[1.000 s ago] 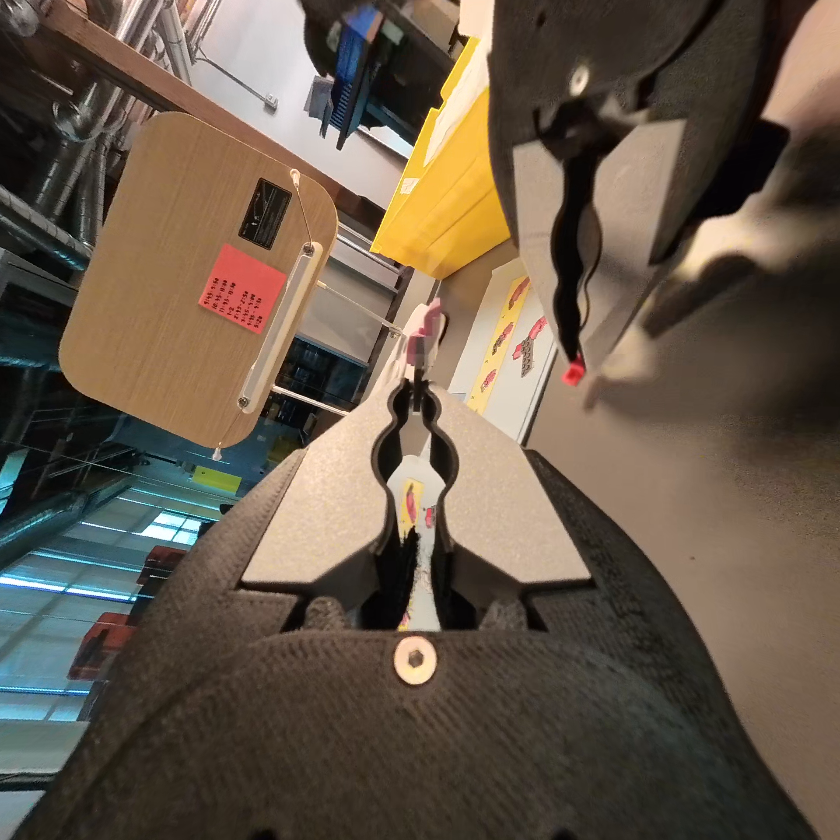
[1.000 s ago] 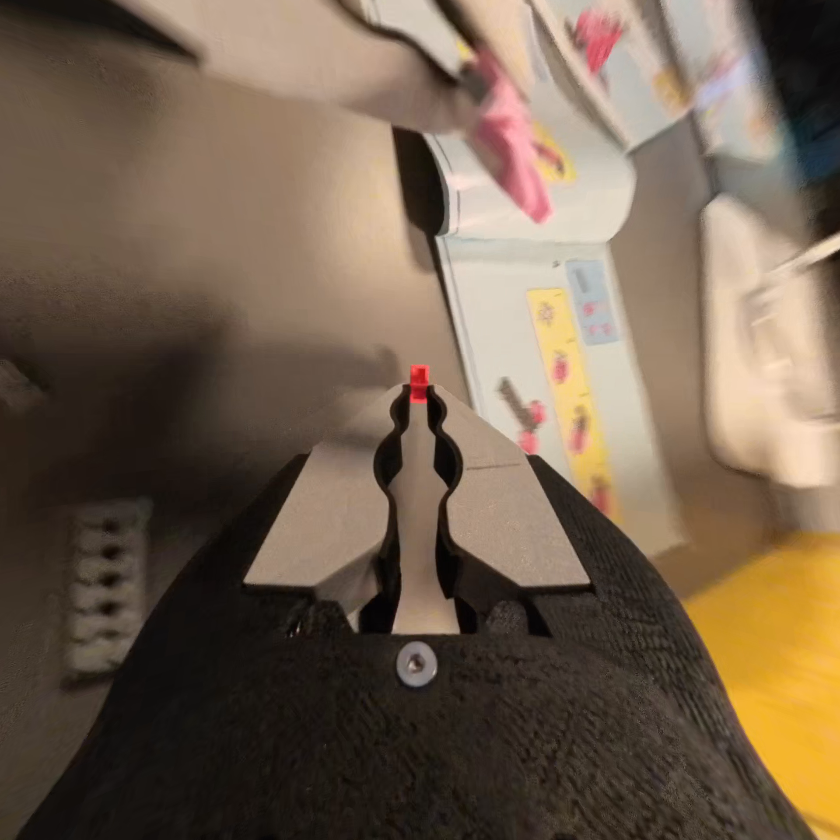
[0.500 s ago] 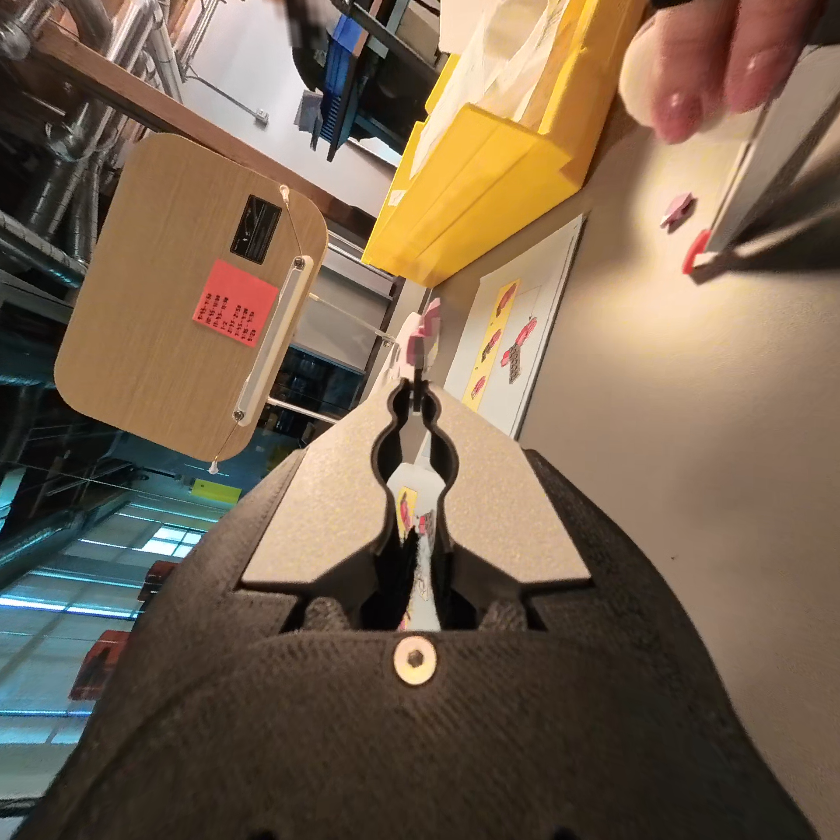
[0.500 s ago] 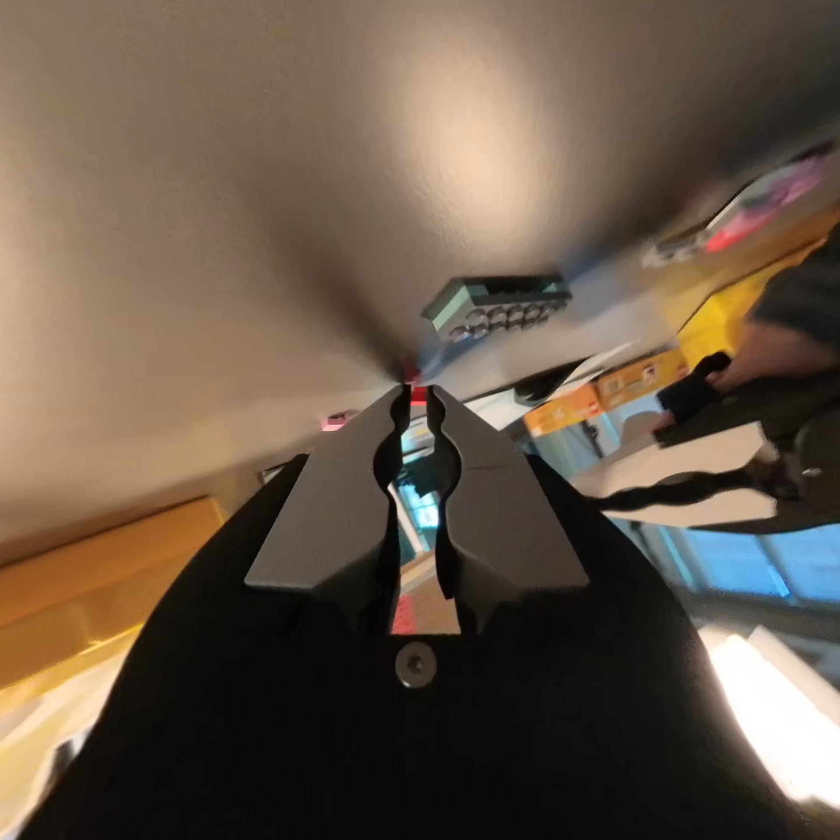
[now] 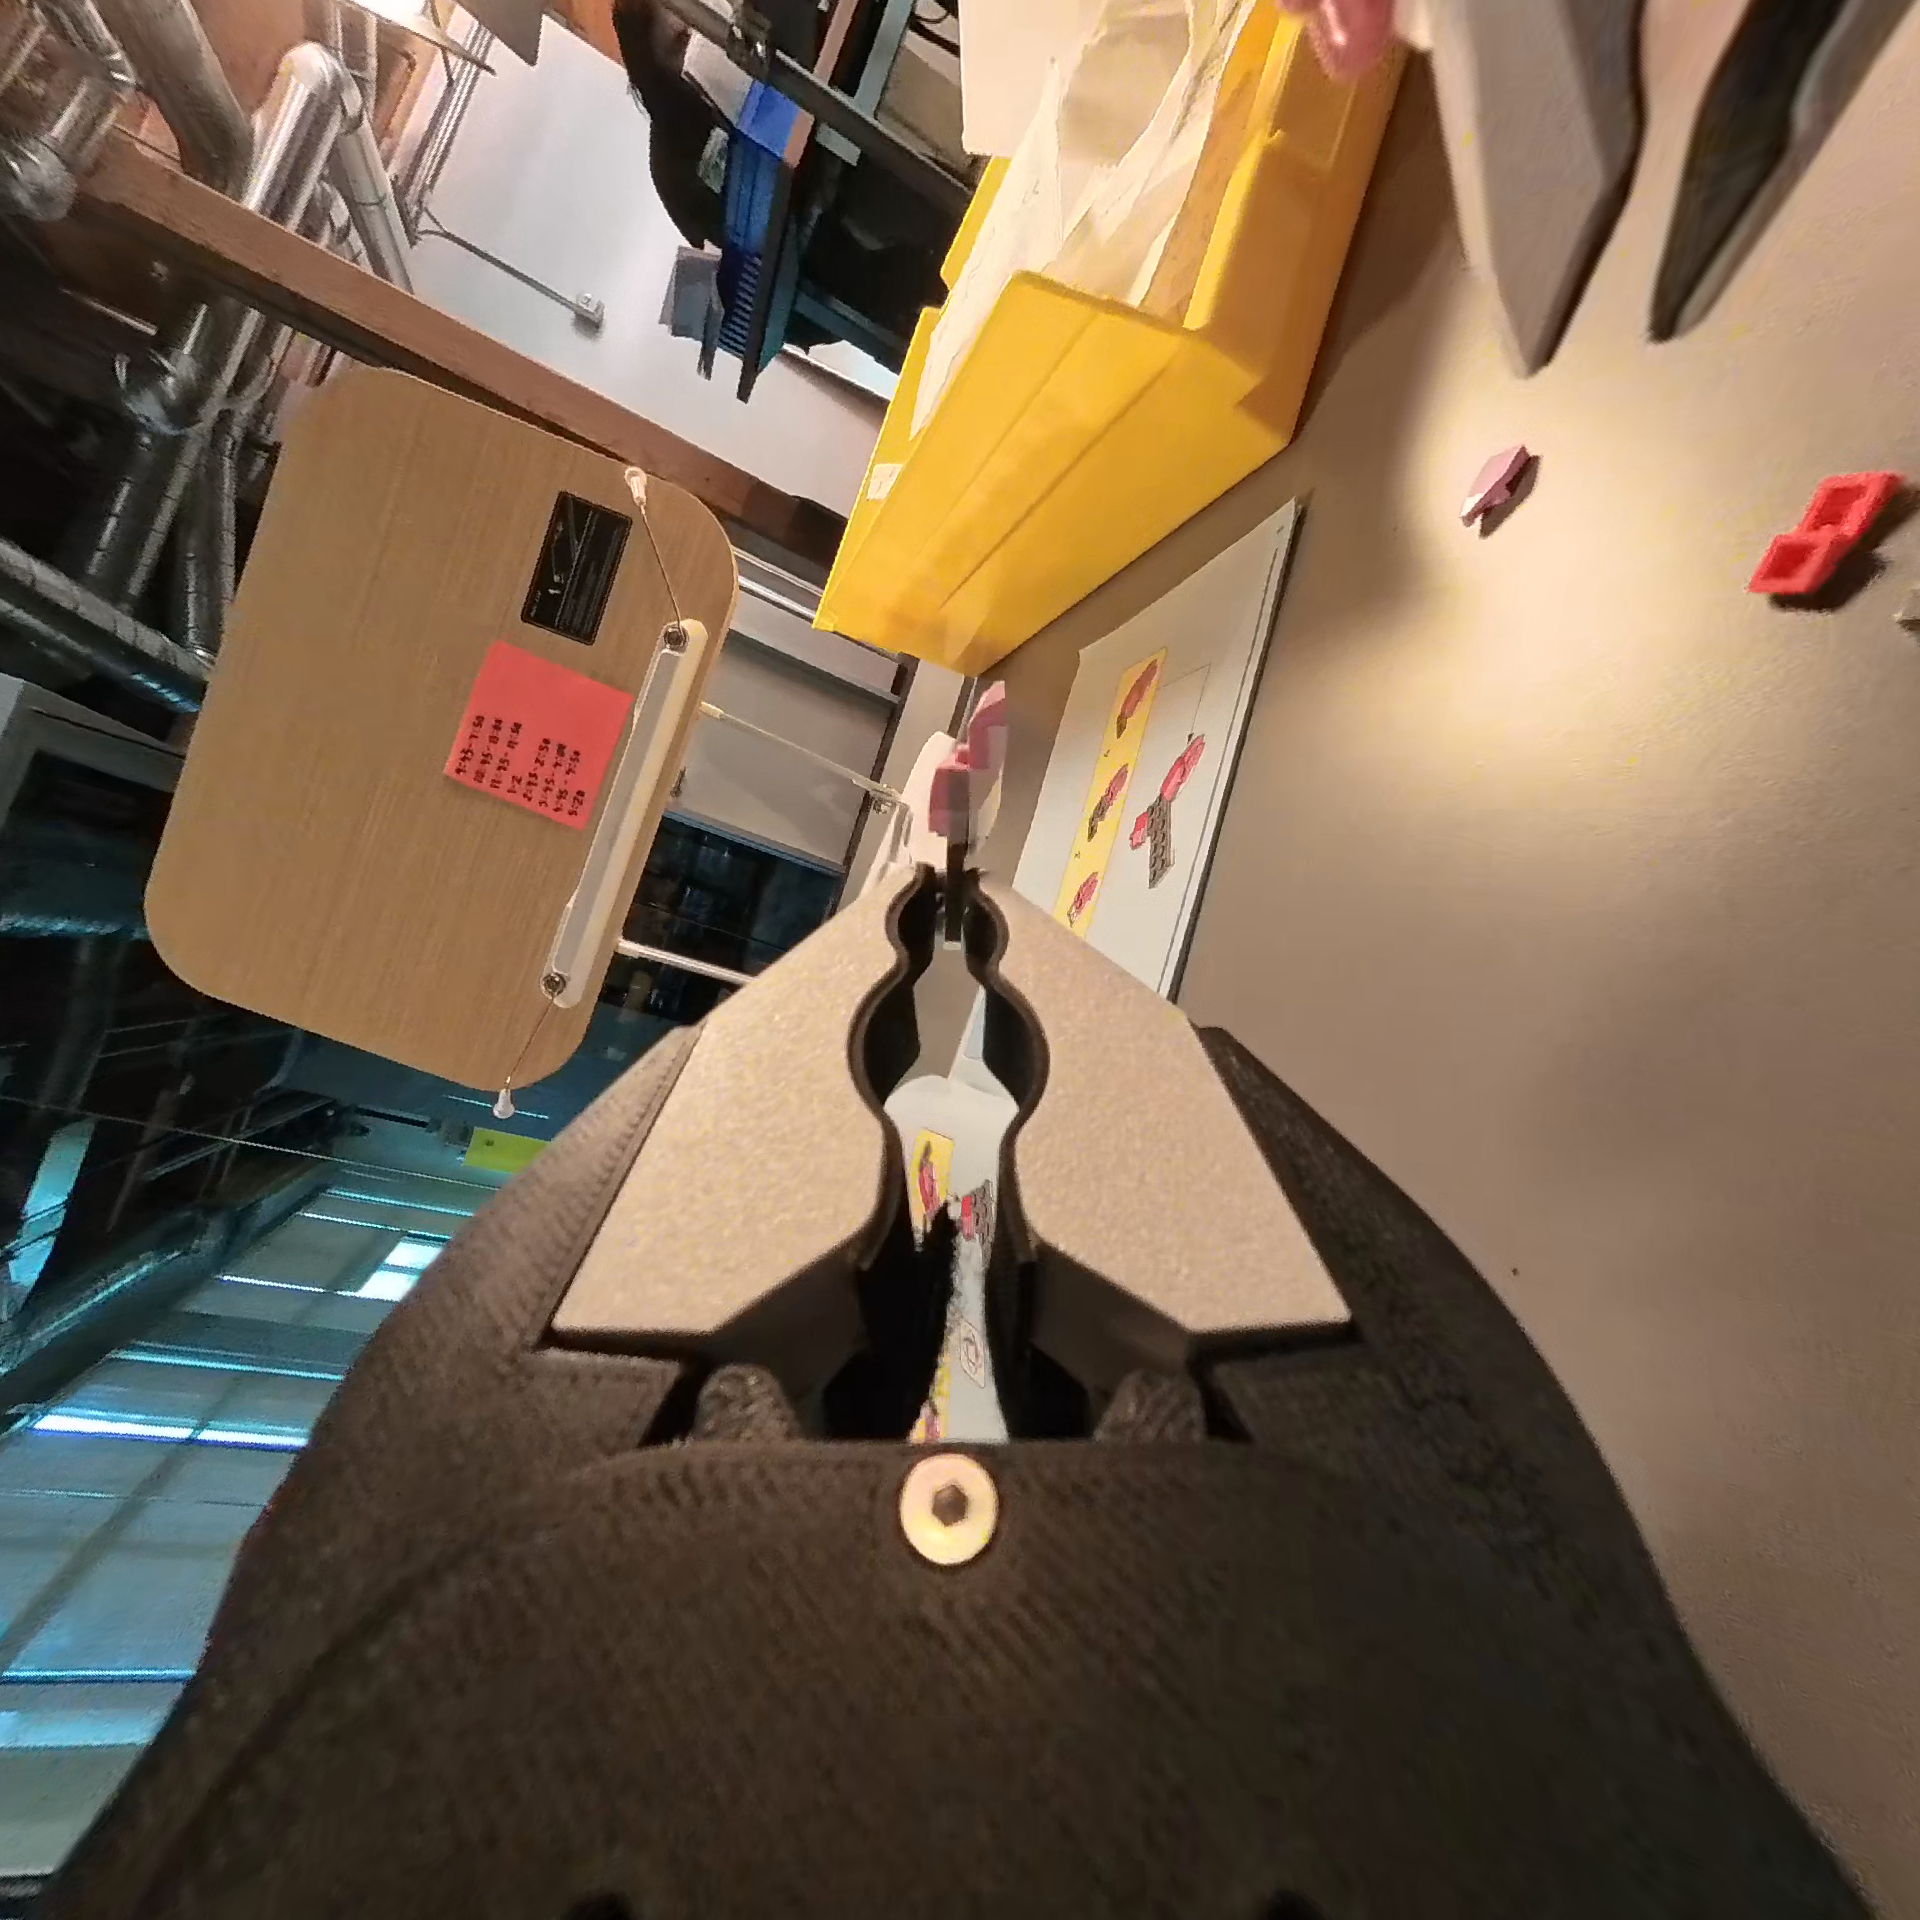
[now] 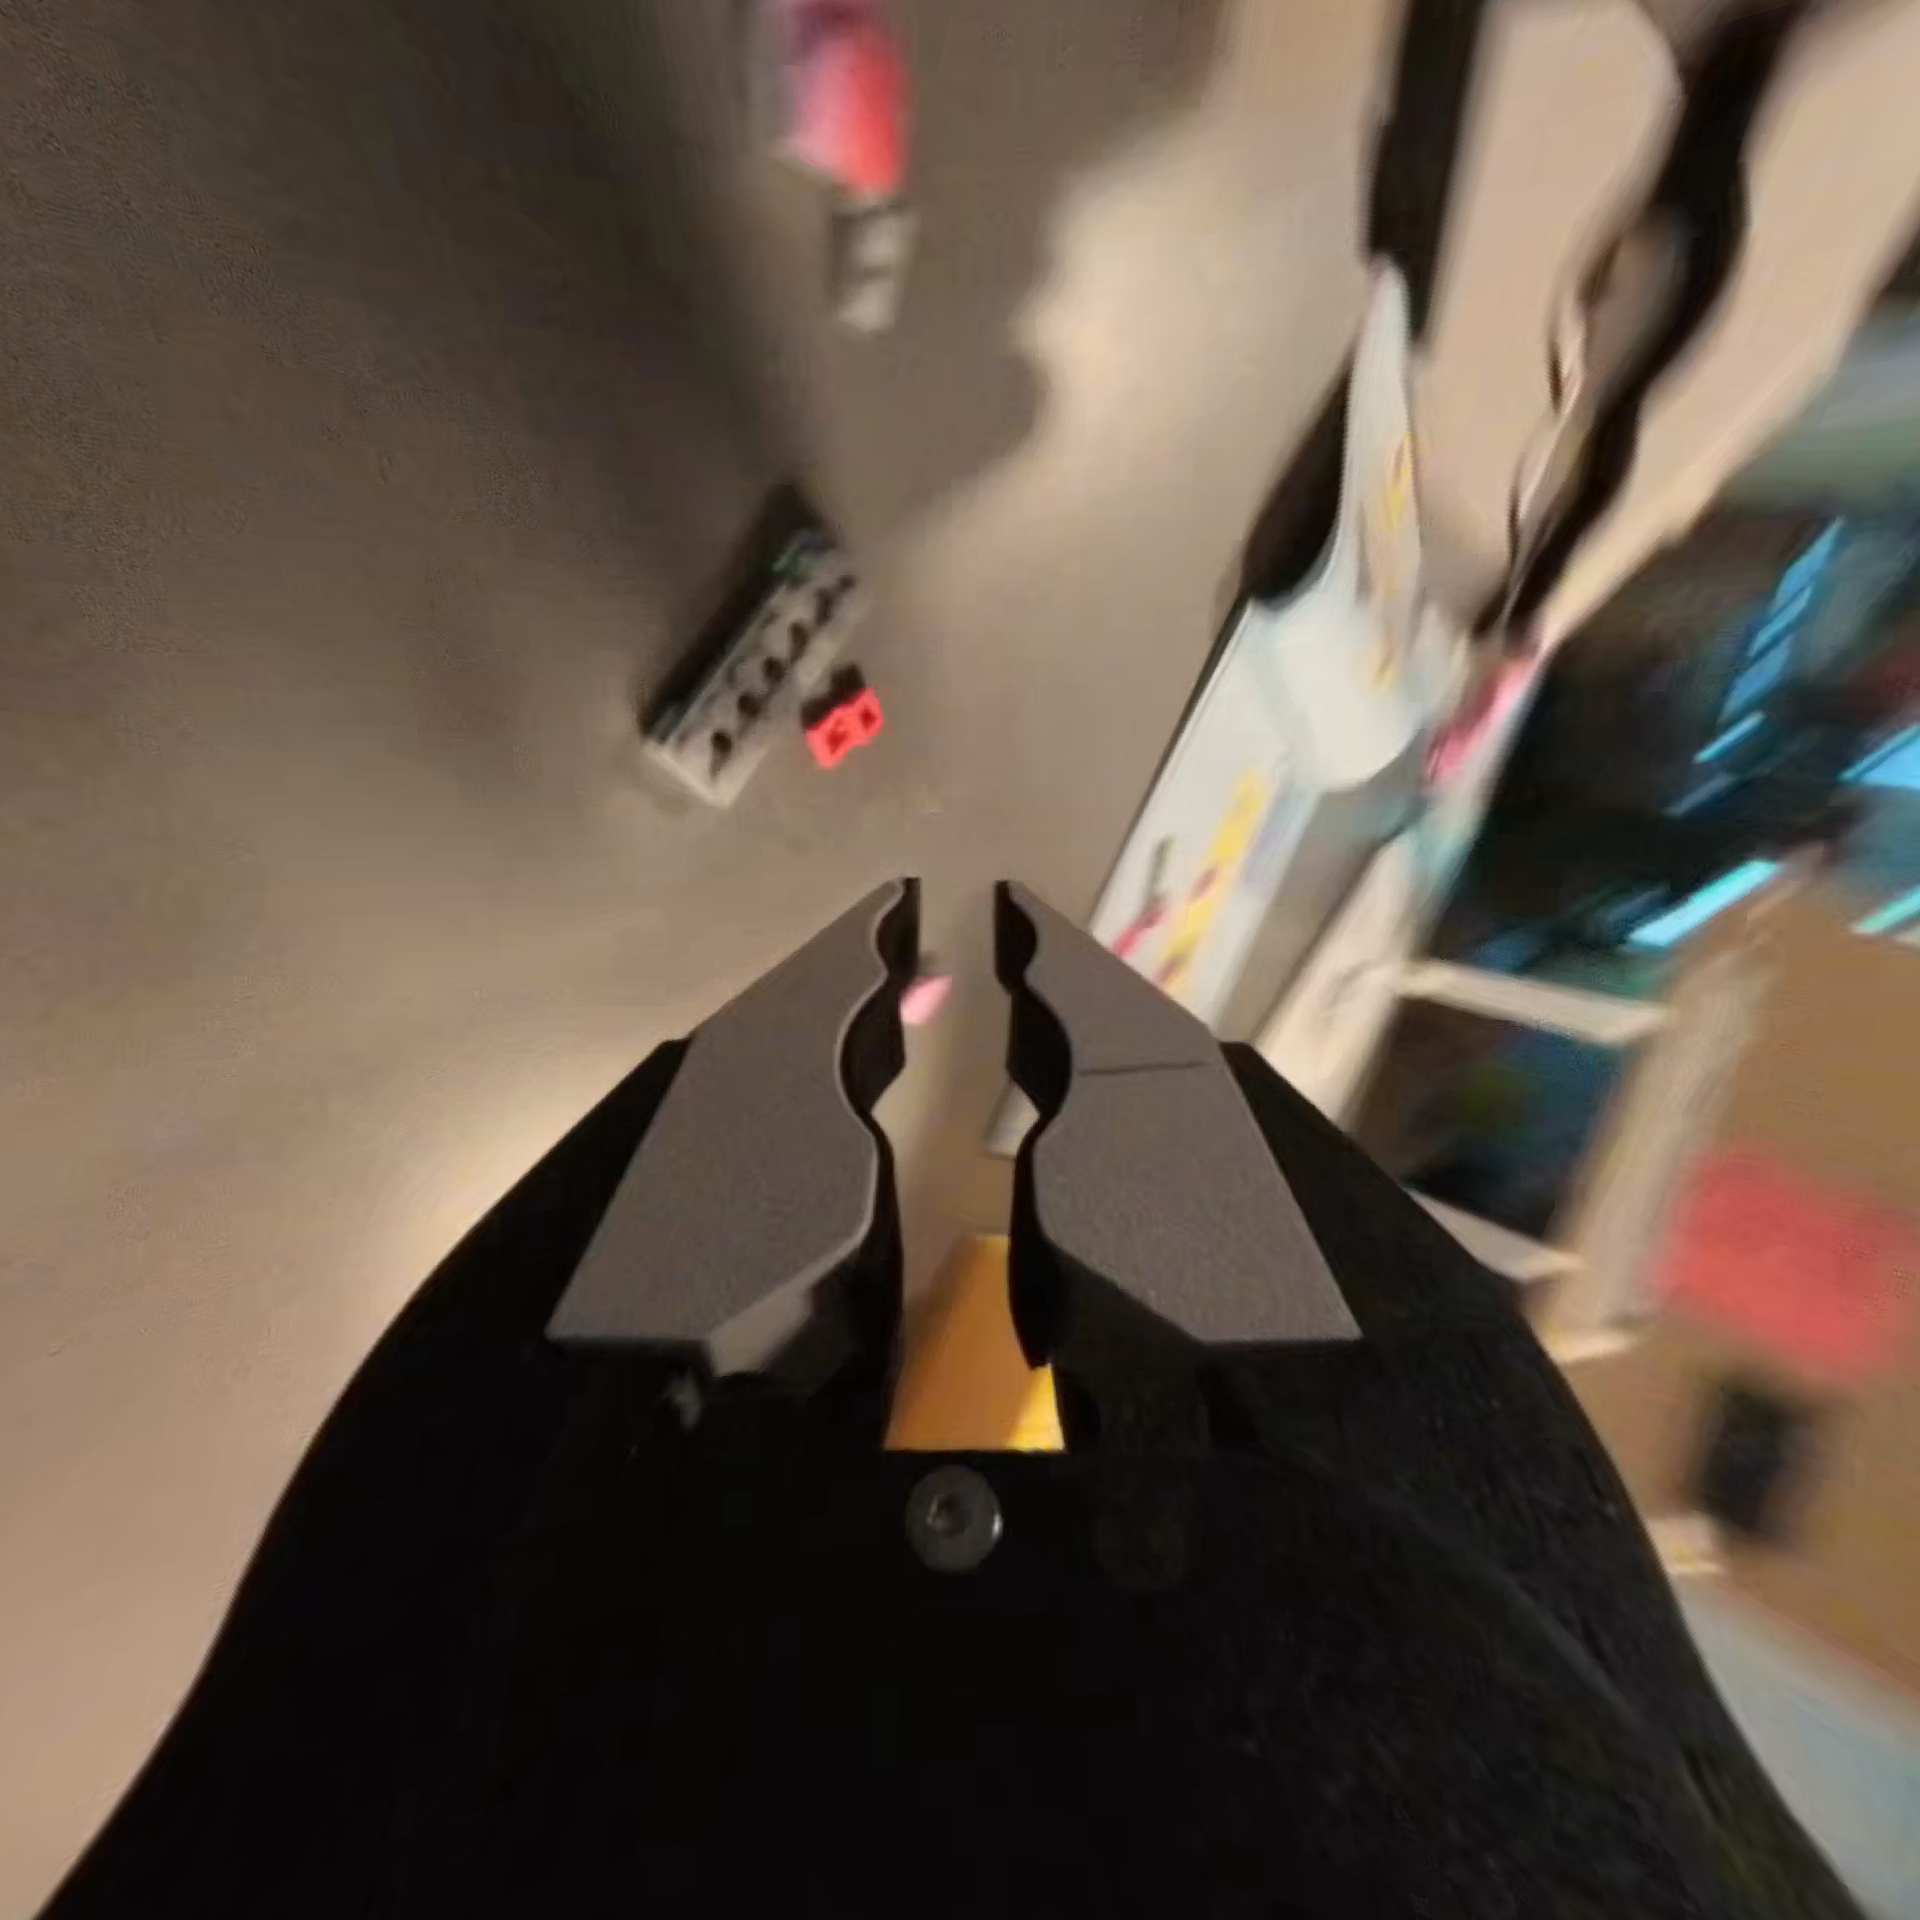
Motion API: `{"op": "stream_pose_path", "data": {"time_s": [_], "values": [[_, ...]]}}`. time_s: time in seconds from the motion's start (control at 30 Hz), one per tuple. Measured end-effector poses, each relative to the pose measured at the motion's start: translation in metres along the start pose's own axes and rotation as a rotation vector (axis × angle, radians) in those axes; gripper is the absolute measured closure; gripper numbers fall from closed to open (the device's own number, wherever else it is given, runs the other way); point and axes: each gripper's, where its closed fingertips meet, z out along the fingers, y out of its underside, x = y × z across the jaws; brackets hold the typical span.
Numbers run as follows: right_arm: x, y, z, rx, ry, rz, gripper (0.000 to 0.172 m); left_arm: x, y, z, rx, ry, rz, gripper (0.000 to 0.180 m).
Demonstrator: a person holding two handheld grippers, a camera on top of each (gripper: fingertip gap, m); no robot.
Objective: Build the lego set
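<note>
1. Left wrist view: left gripper [image 5: 954,902] with fingers [image 5: 1049,966] pressed onto a thin dark plate [image 5: 952,883] that carries a pink brick cluster [image 5: 966,774] beyond the tips; the pink part partly pixelated, so shape only roughly readable.
2. Same view: gripper rolled on its side, desk [image 5: 1558,1039] running up the right edge. Instruction sheet [image 5: 1205,790] flat on the desk just past the tips, yellow bin [image 5: 1091,447] behind it with white paper inside.
3. Same view: small pink piece [image 5: 1498,480] and red two-hole brick [image 5: 1834,532] lying apart on the desk at upper right, under the other gripper's grey fingers [image 5: 1548,156].
4. Right wrist view, heavily blurred: right gripper [image 6: 956,902] with fingers [image 6: 769,1122] spread and nothing between the tips, pointed across the desk.
5. Same view: red brick [image 6: 844,727] just beside a grey studded plate [image 6: 753,665], both ahead and left of the tips. Small pink piece [image 6: 923,1000] on the desk, seen through the gap, probably not touched.
</note>
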Motion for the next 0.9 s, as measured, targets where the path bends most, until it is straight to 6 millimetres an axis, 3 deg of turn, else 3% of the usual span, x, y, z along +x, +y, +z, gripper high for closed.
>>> {"op": "stream_pose_path", "data": {"time_s": [0.1, 0.2, 0.4, 0.53, 0.63, 0.73, 0.83, 0.9], "values": [[-0.007, -0.003, 0.004, 0.063, -0.152, 0.701, 0.164, 0.001, -0.001, 0.000, 0.004, 0.005, 0.004, 0.177], [-0.011, -0.014, 0.008, 0.172, -0.225, 1.098, 0.162, 0.004, -0.002, 0.000, 0.006, 0.013, 0.008, 0.177], [-0.021, -0.016, 0.020, 0.215, -0.262, 1.298, 0.157, 0.007, -0.002, 0.001, 0.006, 0.024, 0.012, 0.177], [-0.021, -0.016, 0.024, 0.210, -0.253, 1.307, 0.163, 0.008, -0.002, 0.001, 0.004, 0.029, 0.011, 0.177], [-0.022, -0.013, 0.024, 0.165, -0.213, 1.187, 0.167, 0.008, -0.002, 0.001, 0.004, 0.033, 0.012, 0.177], [-0.018, 0.001, 0.022, 0.028, -0.070, 0.823, 0.167, 0.009, -0.002, 0.001, 0.004, 0.033, 0.012, 0.177], [-0.013, 0.026, 0.015, -0.256, 0.133, 0.017, 0.168, 0.009, -0.002, 0.002, 0.004, 0.035, 0.012, 0.177], [-0.019, 0.028, 0.015, -0.360, 0.182, -0.534, 0.168, 0.010, -0.002, 0.002, 0.004, 0.037, 0.016, 0.177]]}}
